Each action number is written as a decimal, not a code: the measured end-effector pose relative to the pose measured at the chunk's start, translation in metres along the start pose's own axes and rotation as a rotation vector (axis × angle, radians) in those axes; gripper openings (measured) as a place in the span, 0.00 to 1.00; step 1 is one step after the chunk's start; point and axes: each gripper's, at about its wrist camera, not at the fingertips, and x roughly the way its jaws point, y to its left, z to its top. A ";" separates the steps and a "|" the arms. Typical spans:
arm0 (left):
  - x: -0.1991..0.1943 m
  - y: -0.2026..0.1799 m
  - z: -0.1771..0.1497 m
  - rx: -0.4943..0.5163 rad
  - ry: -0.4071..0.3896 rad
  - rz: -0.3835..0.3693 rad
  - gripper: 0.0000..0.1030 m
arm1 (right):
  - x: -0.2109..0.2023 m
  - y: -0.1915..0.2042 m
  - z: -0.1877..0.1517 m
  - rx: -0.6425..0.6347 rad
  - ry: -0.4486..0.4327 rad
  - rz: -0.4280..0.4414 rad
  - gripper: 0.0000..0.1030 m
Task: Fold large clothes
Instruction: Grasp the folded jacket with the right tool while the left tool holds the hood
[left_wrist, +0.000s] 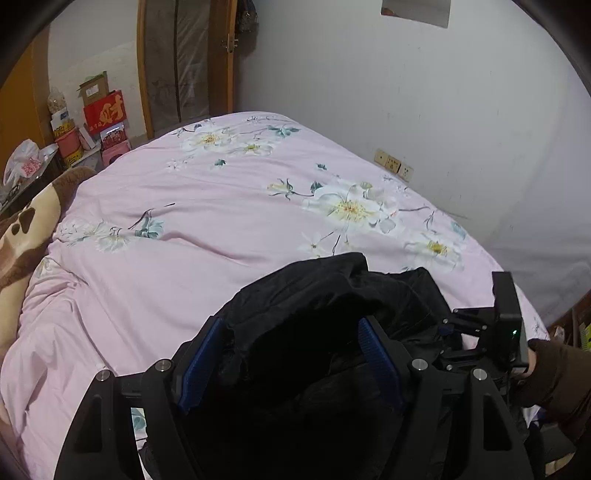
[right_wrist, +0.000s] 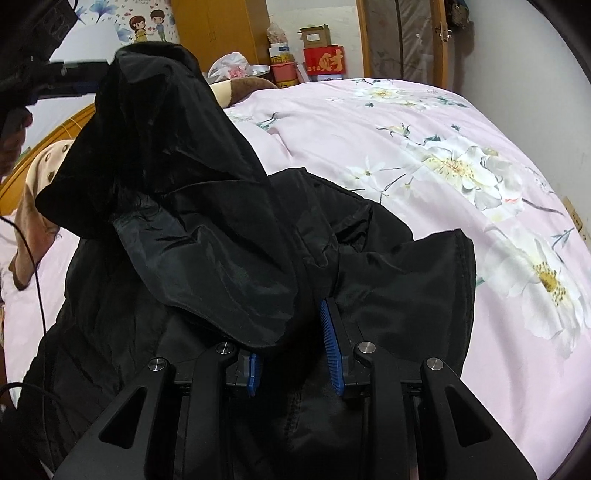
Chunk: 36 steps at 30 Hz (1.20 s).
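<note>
A black padded jacket (right_wrist: 229, 258) lies bunched on the pink flowered bedcover (right_wrist: 424, 122). My right gripper (right_wrist: 291, 332) is shut on a thick fold of it; fabric fills the gap between the blue pads (right_wrist: 332, 343), and a flap hides the left fingertip. One part of the jacket (right_wrist: 155, 96) rises in a peak at the upper left, beside my left gripper (right_wrist: 74, 77). In the left wrist view my left gripper (left_wrist: 291, 325) stands open, its blue pads (left_wrist: 199, 369) wide apart over the jacket (left_wrist: 314, 295). The right gripper (left_wrist: 506, 325) is at the right, held by a hand in a brown sleeve (left_wrist: 554, 373).
A white wall (left_wrist: 406, 92) with sockets (left_wrist: 393, 164) runs along the bed's far side. Boxes and tins (left_wrist: 99, 110) are stacked by a wooden door (left_wrist: 184, 62) past the bed's far end. A brown and cream blanket (left_wrist: 22, 236) lies at the left edge. A black cable (right_wrist: 37, 266) hangs at the left.
</note>
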 end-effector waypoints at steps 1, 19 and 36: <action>0.003 0.000 -0.001 0.002 0.009 0.018 0.72 | 0.000 0.001 -0.001 0.003 -0.001 0.002 0.28; 0.010 -0.003 -0.004 -0.061 0.021 0.041 0.20 | -0.011 -0.011 -0.019 0.028 -0.002 0.042 0.36; -0.108 -0.071 -0.057 0.073 -0.254 -0.024 0.19 | -0.056 0.062 0.019 0.002 -0.147 0.165 0.45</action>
